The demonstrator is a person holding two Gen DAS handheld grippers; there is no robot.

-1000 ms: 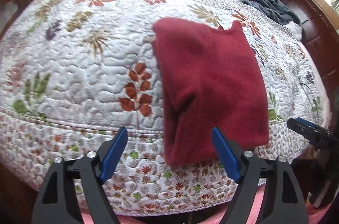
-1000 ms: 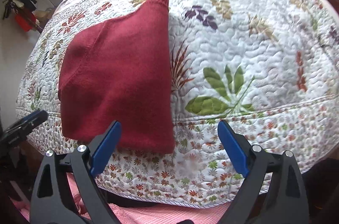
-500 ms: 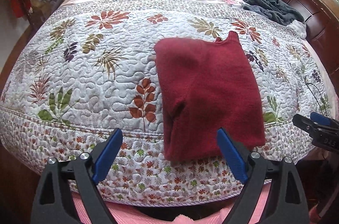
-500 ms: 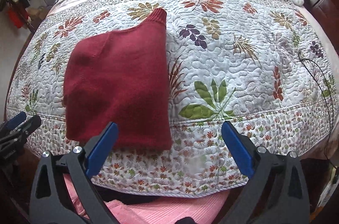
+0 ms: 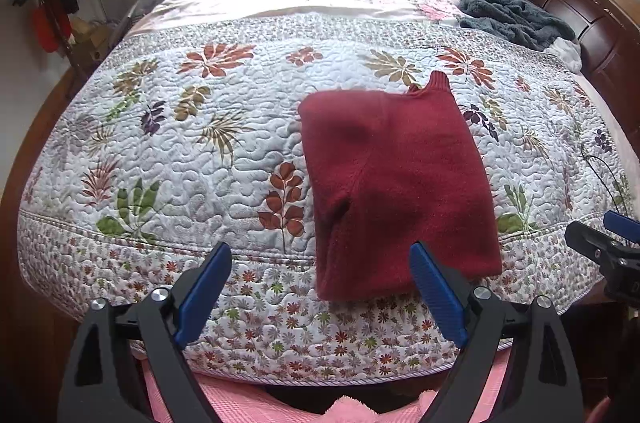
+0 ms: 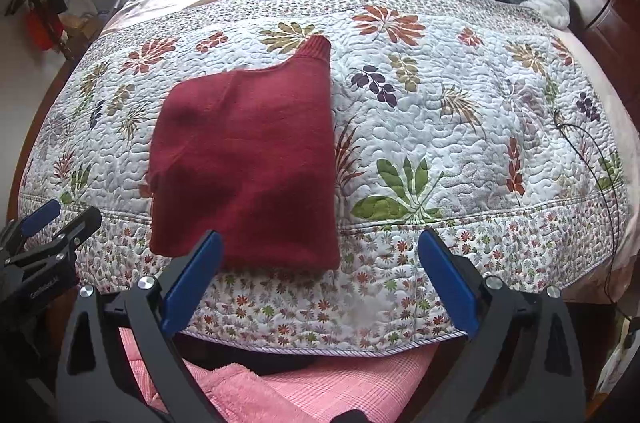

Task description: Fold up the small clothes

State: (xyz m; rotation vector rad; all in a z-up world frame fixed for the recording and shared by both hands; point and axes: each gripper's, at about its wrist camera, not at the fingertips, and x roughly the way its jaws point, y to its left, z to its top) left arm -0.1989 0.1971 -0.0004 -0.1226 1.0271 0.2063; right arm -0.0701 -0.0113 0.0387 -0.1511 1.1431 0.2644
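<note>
Dark red knit, a folded sweater point(image 5: 396, 191) lies flat near the front edge of the bed point(image 5: 120, 263), its near hem reaching onto the flowered border of the quilt point(image 5: 192, 151) where the cover begins to curve down. Wide stretches of bare quilt lie open on both sides of it and beyond it. The left claw point(image 5: 320, 299) is spread wide and holds nothing, hanging in front of the bed edge, apart from the cloth; the right claw point(image 6: 320, 293) is likewise spread and empty, with its left finger point(image 6: 192, 283) overlapping the sweater's near hem in that view, though contact cannot be told. The sweater's long axis runs from the near edge away toward the far side, and a ribbed cuff point(image 6: 316, 49) sticks out at the far right corner. A grey fleecy blanket point(image 5: 512, 15) is heaped at the far right beside the dark wooden headboard point(image 5: 592, 23). Pink cloth point(image 6: 340, 383) shows below the claws. Curtained windows let in light behind.
</note>
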